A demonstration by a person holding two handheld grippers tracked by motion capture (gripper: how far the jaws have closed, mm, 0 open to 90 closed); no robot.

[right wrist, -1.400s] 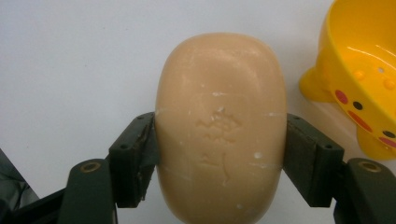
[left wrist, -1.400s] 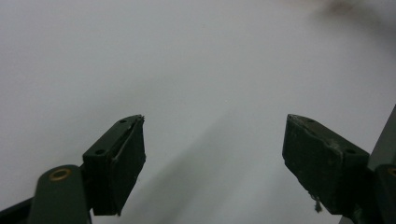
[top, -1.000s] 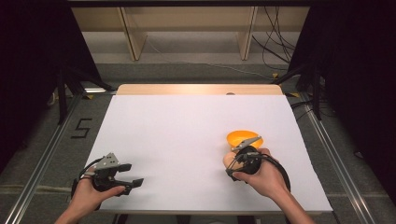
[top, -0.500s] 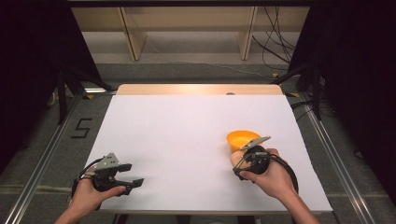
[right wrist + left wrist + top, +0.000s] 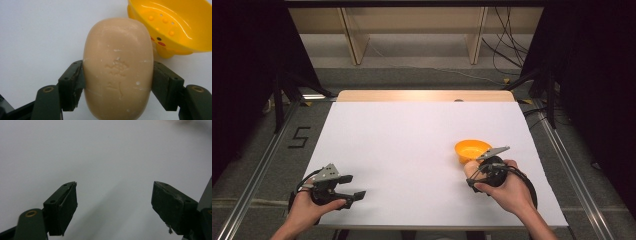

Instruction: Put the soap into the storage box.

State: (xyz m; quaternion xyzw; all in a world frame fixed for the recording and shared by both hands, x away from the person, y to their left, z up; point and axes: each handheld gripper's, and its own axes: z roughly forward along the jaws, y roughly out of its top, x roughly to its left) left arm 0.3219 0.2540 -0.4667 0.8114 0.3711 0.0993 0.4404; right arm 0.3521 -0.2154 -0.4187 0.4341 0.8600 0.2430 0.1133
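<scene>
Two grippers were in play, each held in a person's hand near the front edge of the tabletop (image 5: 412, 130). Right gripper (image 5: 473, 175) had its jaws clamped across the short width of a tan soap bar (image 5: 118, 67), pads pressed on both long sides, bar sticking out past the tips. Soap bar sat toward the front right of the tabletop, just beside the near side of an orange soap dish (image 5: 472, 150), apparently not touching it. Dish had raised bumps and drain holes inside, plus little feet, so likely the spot where the bar belongs; gripping the bar across its narrow span left the free end pointing at the dish, which suits sliding or lowering it in. Whether the bar was lifted off the white surface or resting on it, couldn't tell.

Right hand (image 5: 507, 187) wrapped the gripper body from behind, forearm coming in from the front edge, gripper angled toward the dish and roughly level.

Left gripper (image 5: 339, 186) sat near the front left corner, jaws spread wide with nothing between them, just bare white surface ahead. Left hand (image 5: 309, 207) held it low, pointed across toward the right side, looking parked and out of the way.
</scene>
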